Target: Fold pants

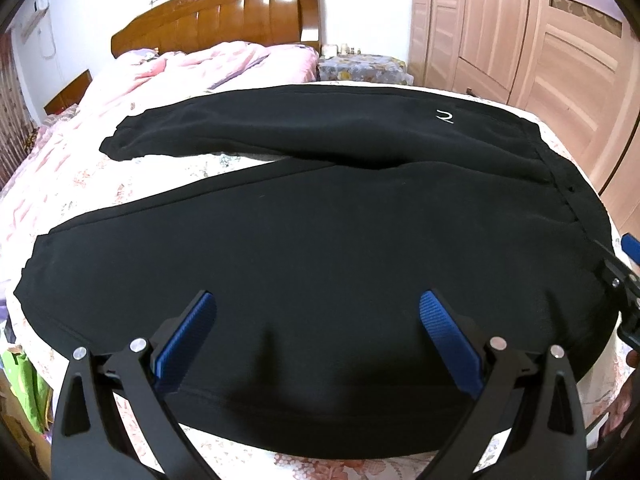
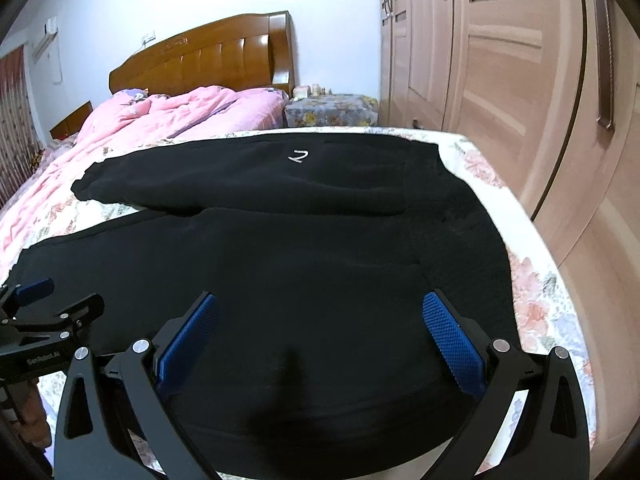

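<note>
Black fleece pants (image 1: 320, 208) lie spread flat on your bed (image 1: 72, 184), over its floral sheet, with the waistband toward the wardrobe side and the two legs running left toward the pink quilt (image 1: 192, 68). The far leg carries a small white logo (image 2: 299, 156), a curved mark like a "2" or "N"; you cannot read it as a word. Your left tongs (image 1: 318, 304) hover over the near leg, spread wide and holding nothing. Your right tongs (image 2: 320, 306) hover near the waist end, likewise spread wide and holding nothing. In the right wrist view, the body of the left tool shows white lettering "GenRobot.AI". Beyond stand a wooden headboard (image 2: 200, 56) and a pale wardrobe (image 2: 500, 60).
</note>
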A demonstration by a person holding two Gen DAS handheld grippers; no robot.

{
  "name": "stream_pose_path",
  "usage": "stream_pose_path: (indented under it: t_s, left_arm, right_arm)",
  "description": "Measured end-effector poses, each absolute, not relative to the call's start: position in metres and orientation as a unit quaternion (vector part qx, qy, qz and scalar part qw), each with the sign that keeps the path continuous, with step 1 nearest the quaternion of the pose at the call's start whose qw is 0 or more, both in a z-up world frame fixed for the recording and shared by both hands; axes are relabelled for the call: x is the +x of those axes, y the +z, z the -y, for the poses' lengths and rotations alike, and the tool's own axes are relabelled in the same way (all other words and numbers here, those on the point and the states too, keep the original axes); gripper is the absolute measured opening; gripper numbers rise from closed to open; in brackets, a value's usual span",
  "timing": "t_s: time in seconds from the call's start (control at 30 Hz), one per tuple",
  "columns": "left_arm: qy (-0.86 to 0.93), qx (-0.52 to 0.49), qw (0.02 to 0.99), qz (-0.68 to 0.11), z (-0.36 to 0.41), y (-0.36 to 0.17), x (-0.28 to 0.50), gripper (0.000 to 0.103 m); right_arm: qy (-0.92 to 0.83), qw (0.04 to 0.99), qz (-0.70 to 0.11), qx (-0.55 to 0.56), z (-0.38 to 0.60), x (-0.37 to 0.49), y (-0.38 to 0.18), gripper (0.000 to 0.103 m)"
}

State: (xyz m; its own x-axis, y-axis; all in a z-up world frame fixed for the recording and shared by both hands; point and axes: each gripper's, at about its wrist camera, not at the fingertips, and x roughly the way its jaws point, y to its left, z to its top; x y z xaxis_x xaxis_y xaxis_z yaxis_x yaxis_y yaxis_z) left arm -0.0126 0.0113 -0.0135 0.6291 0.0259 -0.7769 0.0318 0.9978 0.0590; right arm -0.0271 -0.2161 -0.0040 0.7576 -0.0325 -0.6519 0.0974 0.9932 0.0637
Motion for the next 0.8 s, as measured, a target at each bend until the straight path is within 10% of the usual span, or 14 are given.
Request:
stream_pose_path:
  t_s: [0.8]
  left_arm:
    - [-0.011,0.076,0.908,-0.412,-0.006,-0.006,0.01,0.102]
  right_arm:
    - [0.027,0.928,-0.371,0.024,0.225,0.001,0.001,0.099]
